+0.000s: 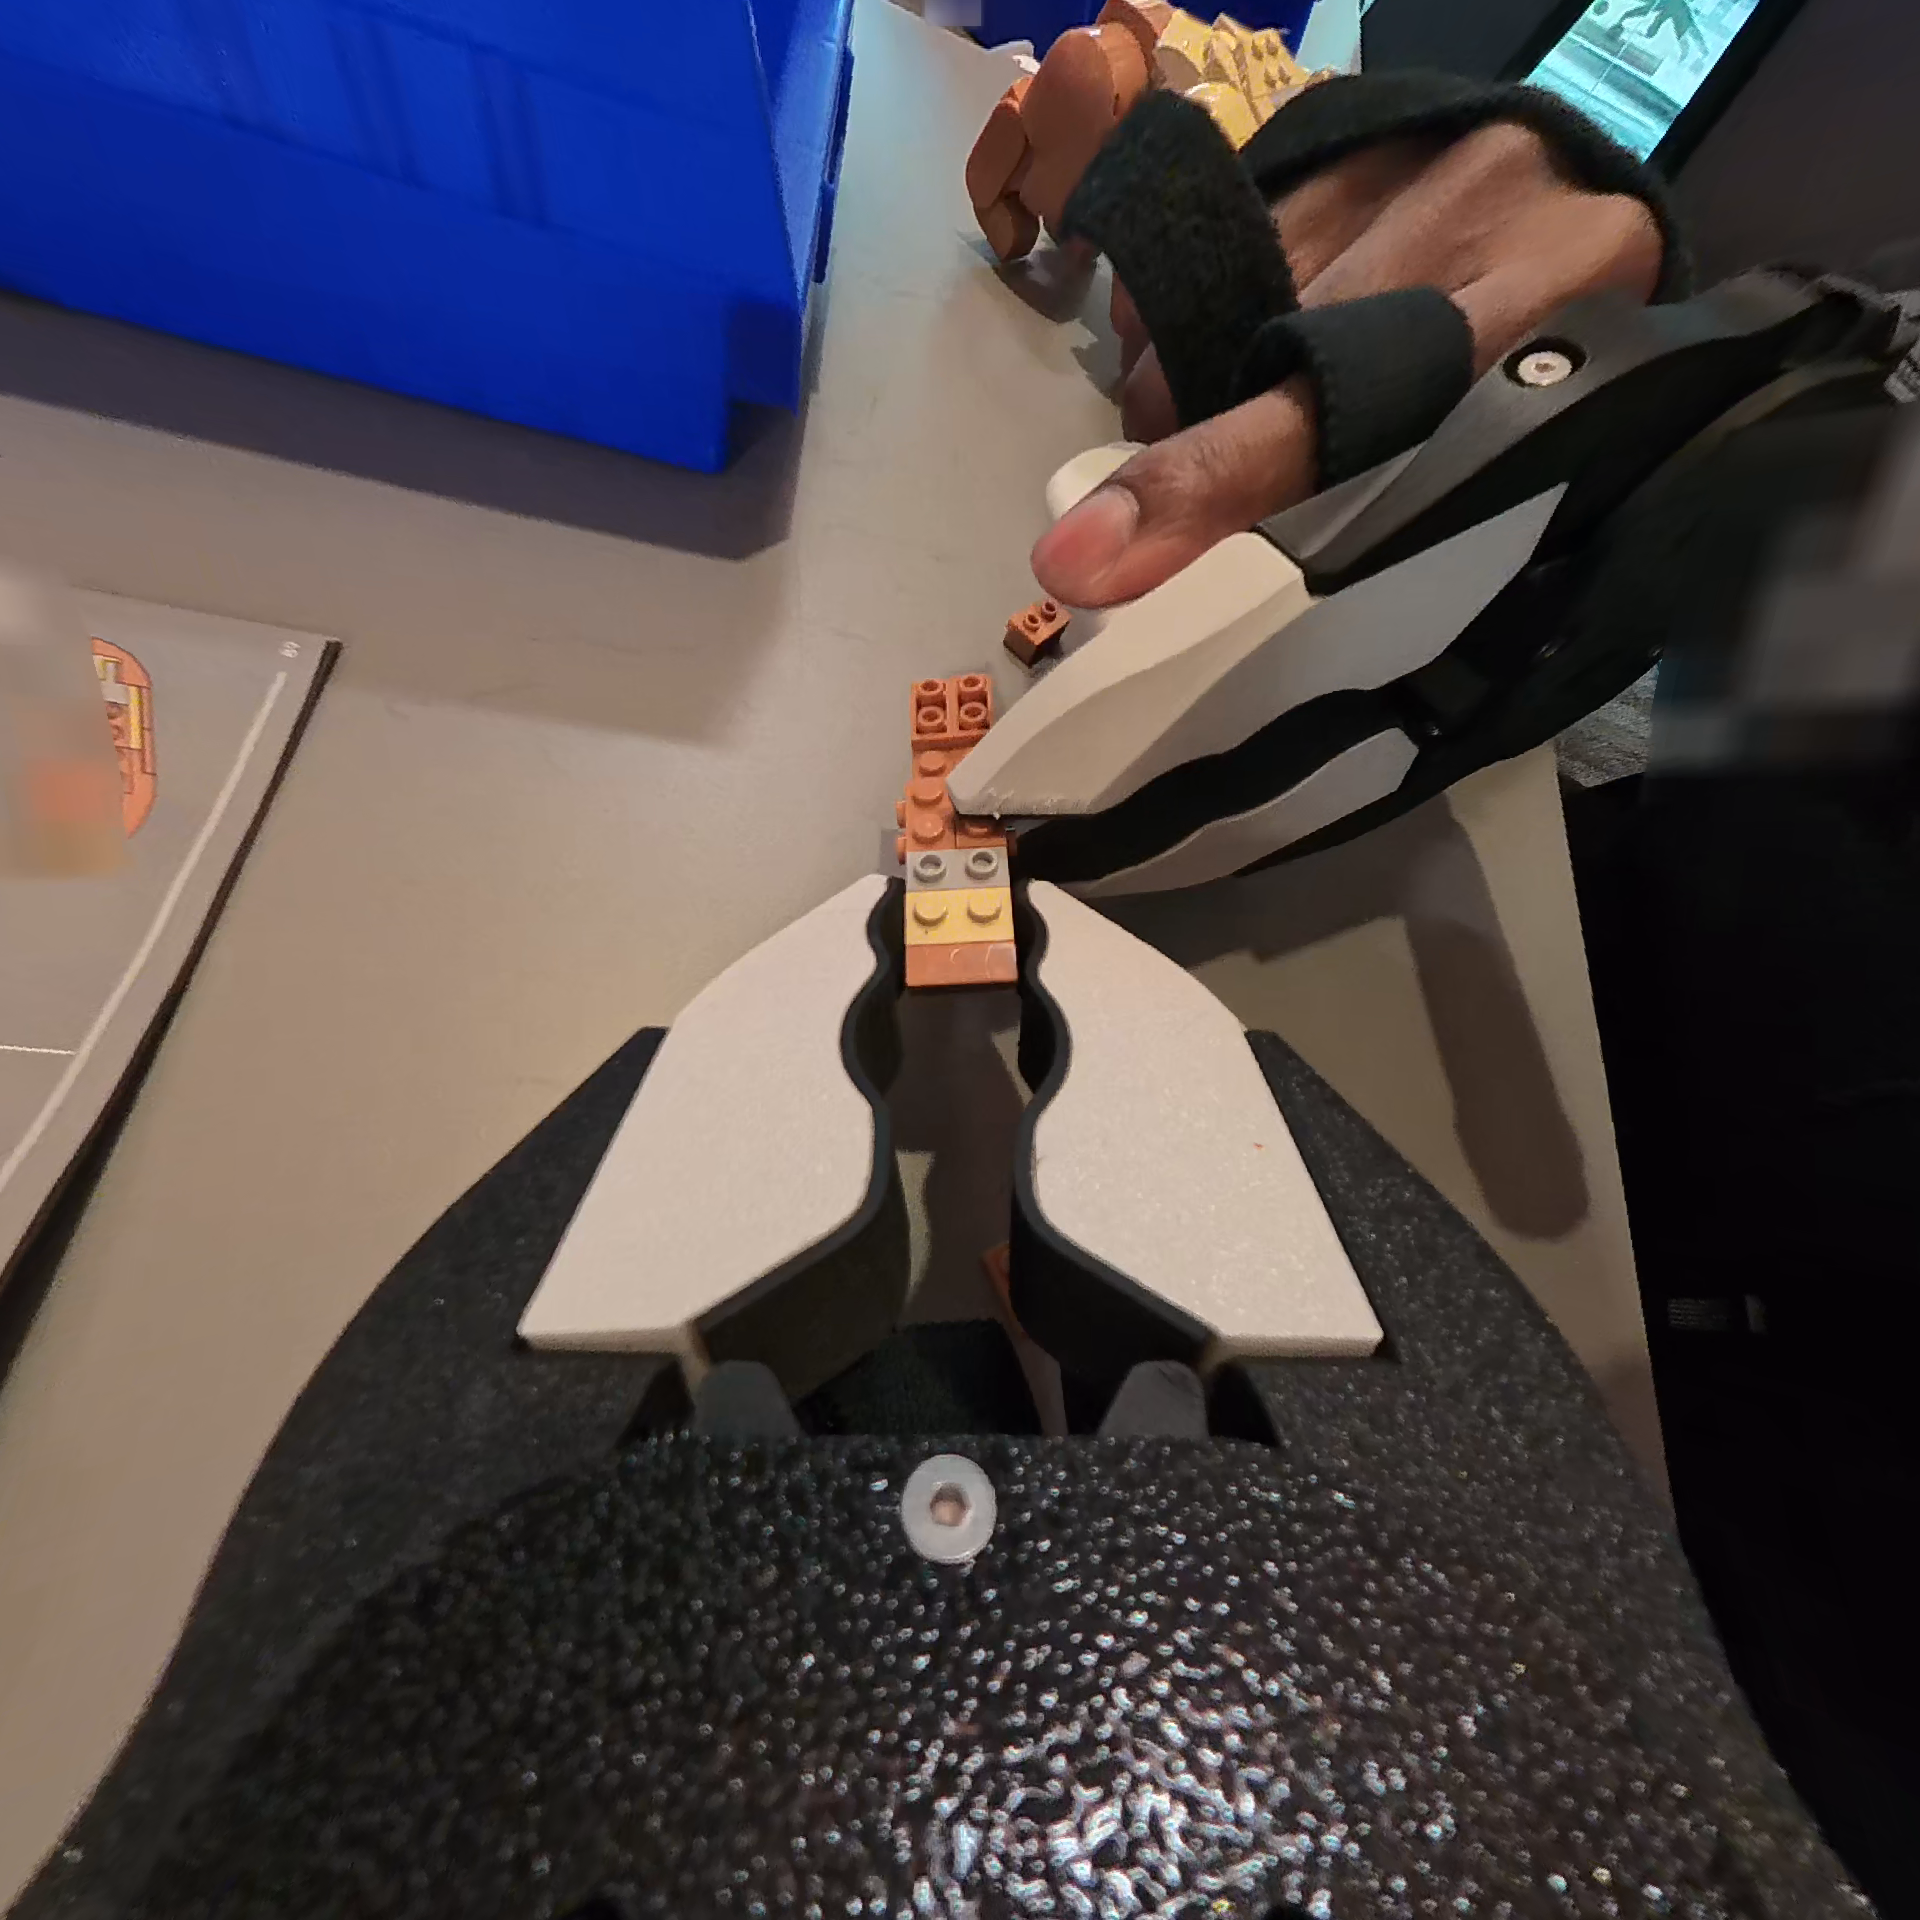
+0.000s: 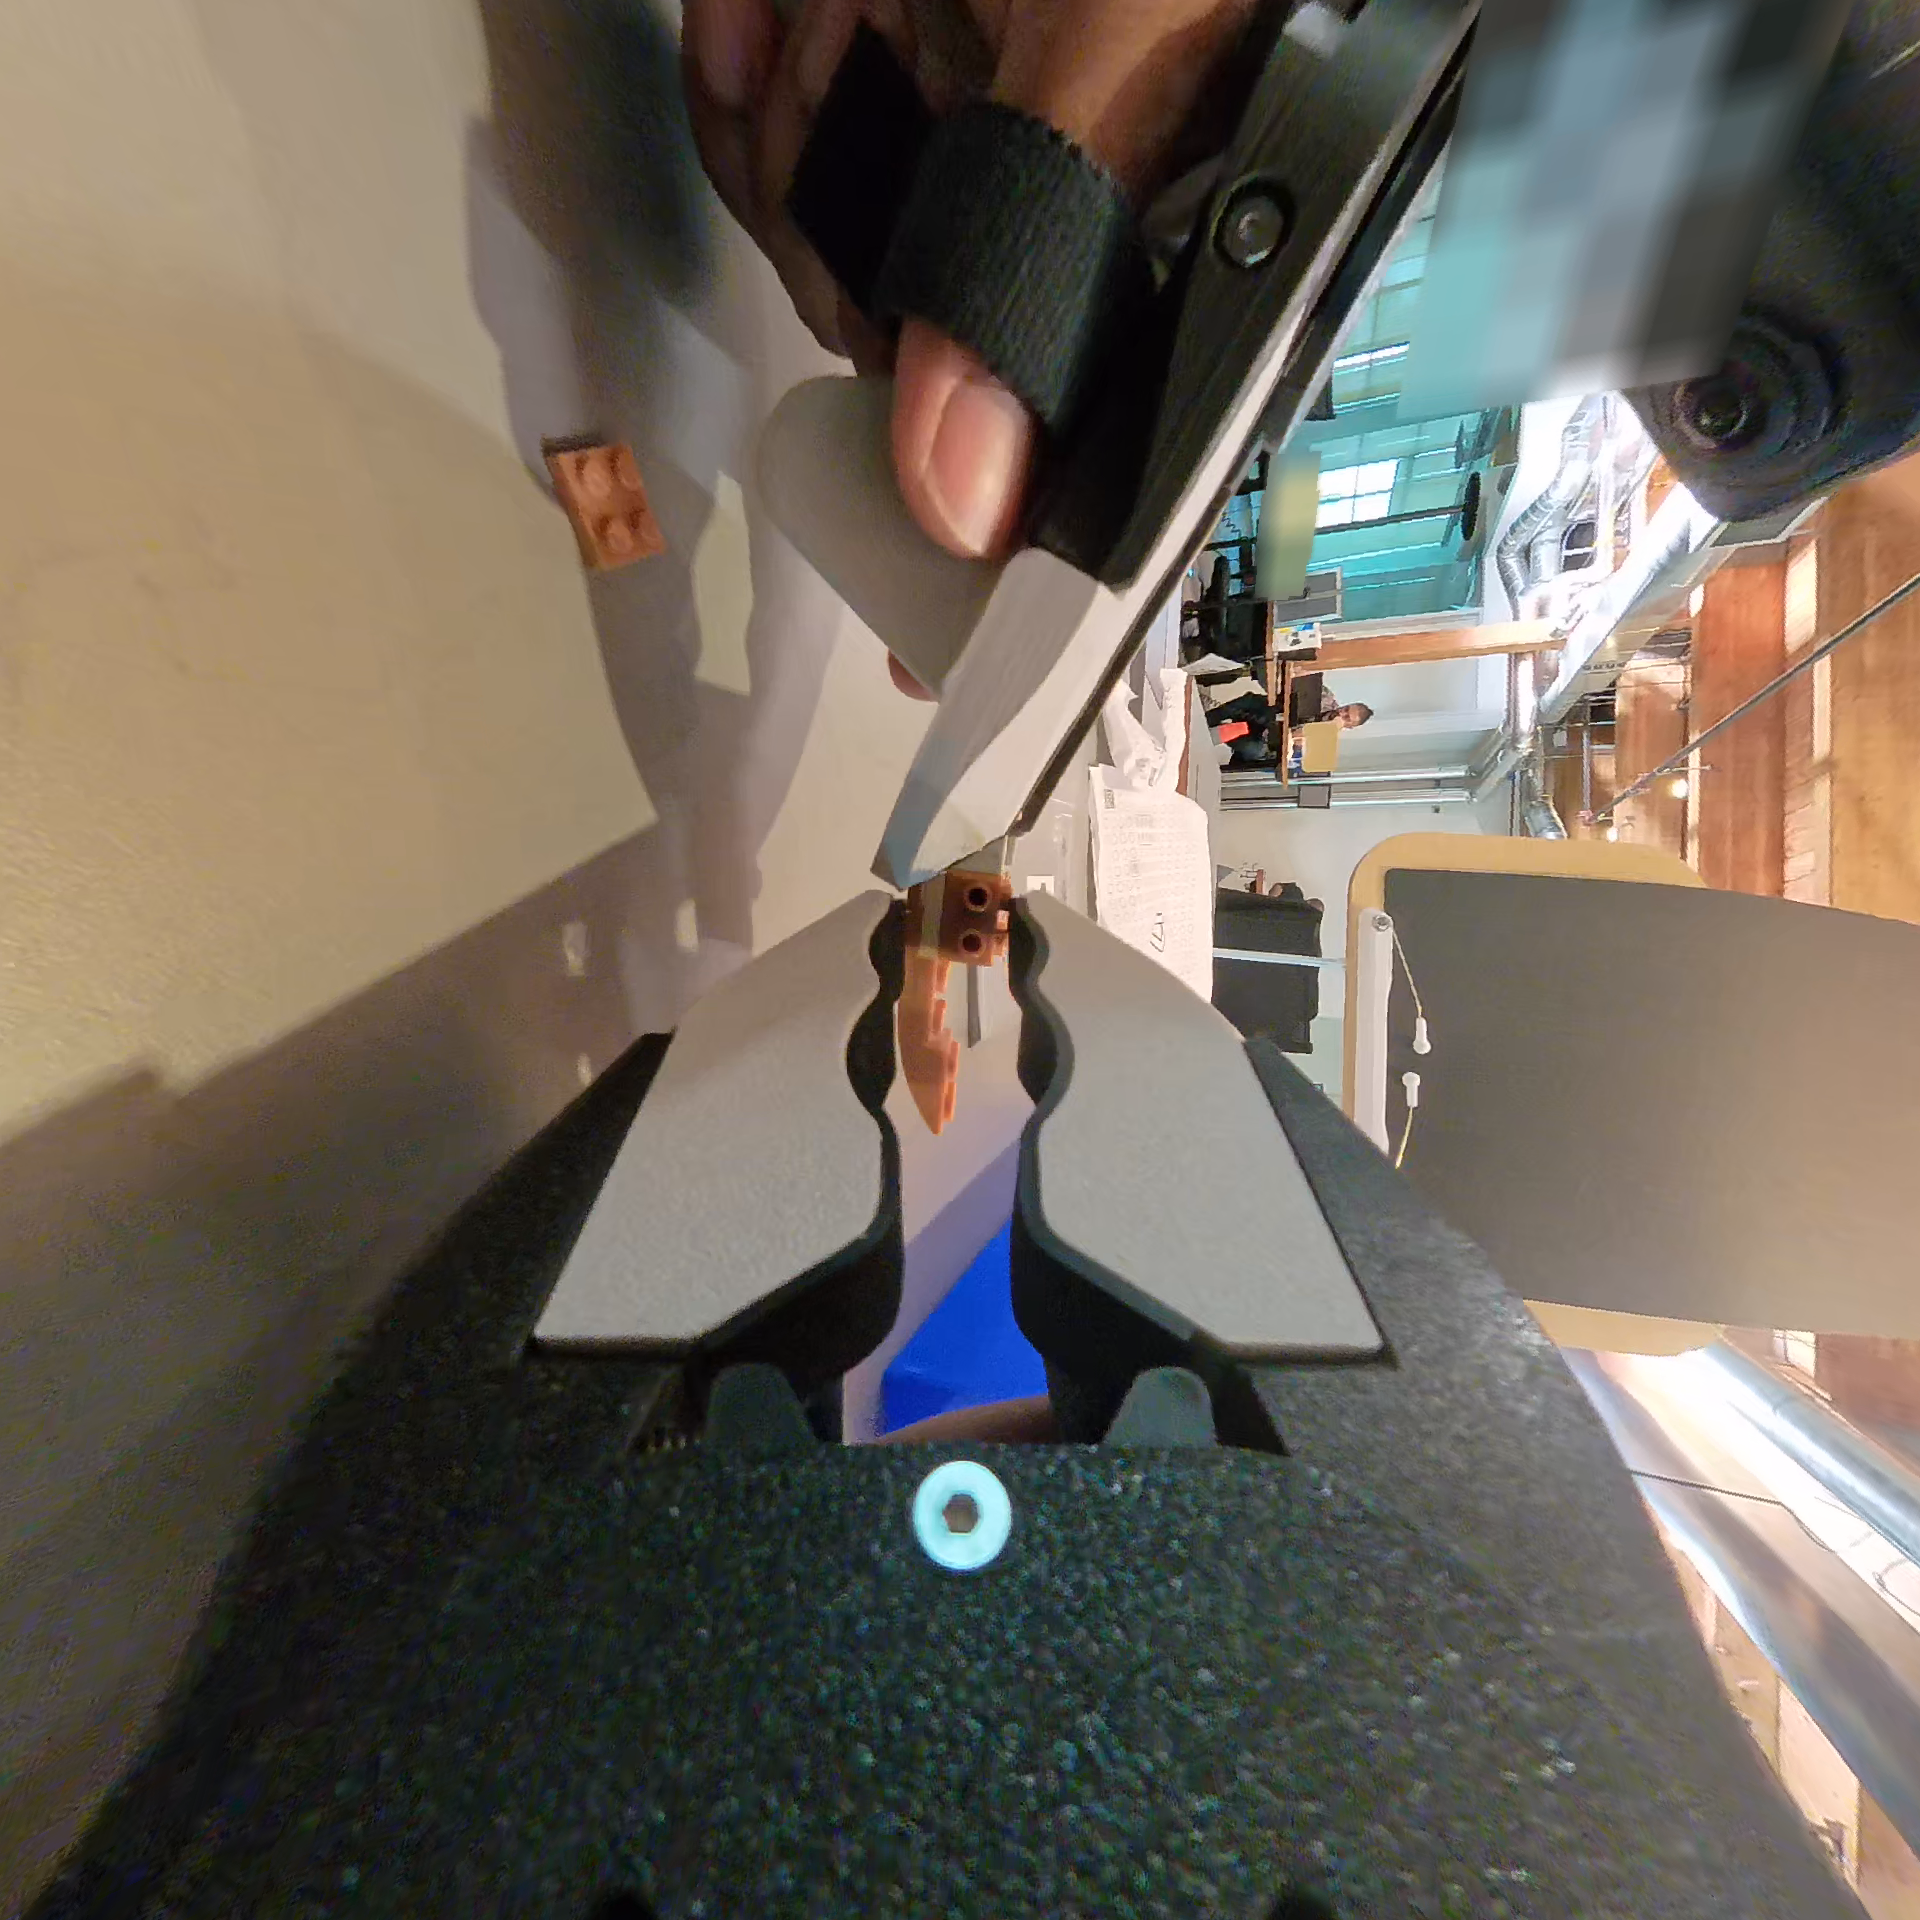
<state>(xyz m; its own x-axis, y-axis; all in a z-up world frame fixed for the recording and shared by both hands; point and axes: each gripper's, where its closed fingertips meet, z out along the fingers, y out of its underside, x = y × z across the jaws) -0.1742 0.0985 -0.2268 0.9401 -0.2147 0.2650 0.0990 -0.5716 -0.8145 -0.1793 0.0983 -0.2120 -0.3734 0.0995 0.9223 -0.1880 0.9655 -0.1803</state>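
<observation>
both hand-held grippers clamp brick strip (image 1: 956,883) near table edge (image 1: 1579,935).

The brick strip (image 1: 954,831) sits between both grippers, bin (image 1: 416,208) behind-left, booklet (image 1: 156,831) left, on the table (image 1: 520,1039)

A blue plastic bin (image 1: 436,208) stands at the far left of the grey worktop (image 1: 520,790), with a printed booklet (image 1: 156,831) lying nearer at the left edge. A brown and tan brick-built figure (image 1: 1101,114) sits at the far end. One loose brown brick (image 1: 1036,629) lies apart on the worktop.
</observation>
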